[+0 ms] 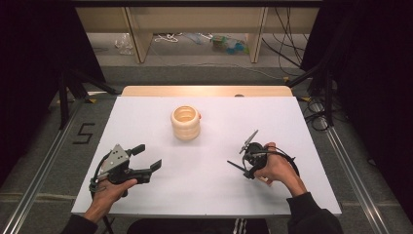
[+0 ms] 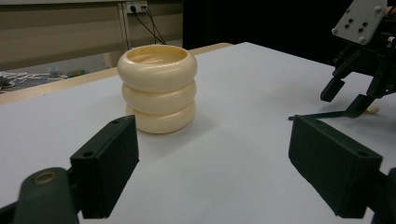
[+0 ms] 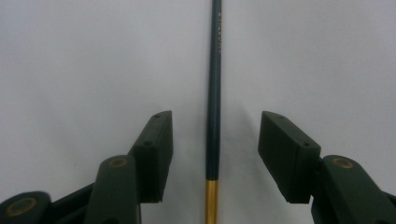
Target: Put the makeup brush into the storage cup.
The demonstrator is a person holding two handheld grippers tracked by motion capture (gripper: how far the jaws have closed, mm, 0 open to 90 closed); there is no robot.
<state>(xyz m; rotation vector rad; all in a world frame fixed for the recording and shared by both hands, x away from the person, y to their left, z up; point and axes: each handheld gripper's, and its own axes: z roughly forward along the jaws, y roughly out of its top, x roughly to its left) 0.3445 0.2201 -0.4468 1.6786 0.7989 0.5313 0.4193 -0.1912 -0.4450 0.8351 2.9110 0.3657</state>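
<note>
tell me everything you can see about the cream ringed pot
The cream ringed pot looks like three fat rounded rings stacked into one vessel, glossy and smooth, perhaps ceramic or plastic. It stands upright with its mouth open. It sits on the white table toward the far middle, ahead of both tongs, and nothing but the tabletop touches it.

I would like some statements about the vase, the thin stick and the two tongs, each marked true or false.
1. The cream ribbed vase stands upright. True.
2. The left tongs are shut on the vase. False: they are open, apart from it.
3. The thin dark stick lies between the open jaws of the right tongs. True.
4. The stick lies inside the vase. False: it lies on the white table.
</note>
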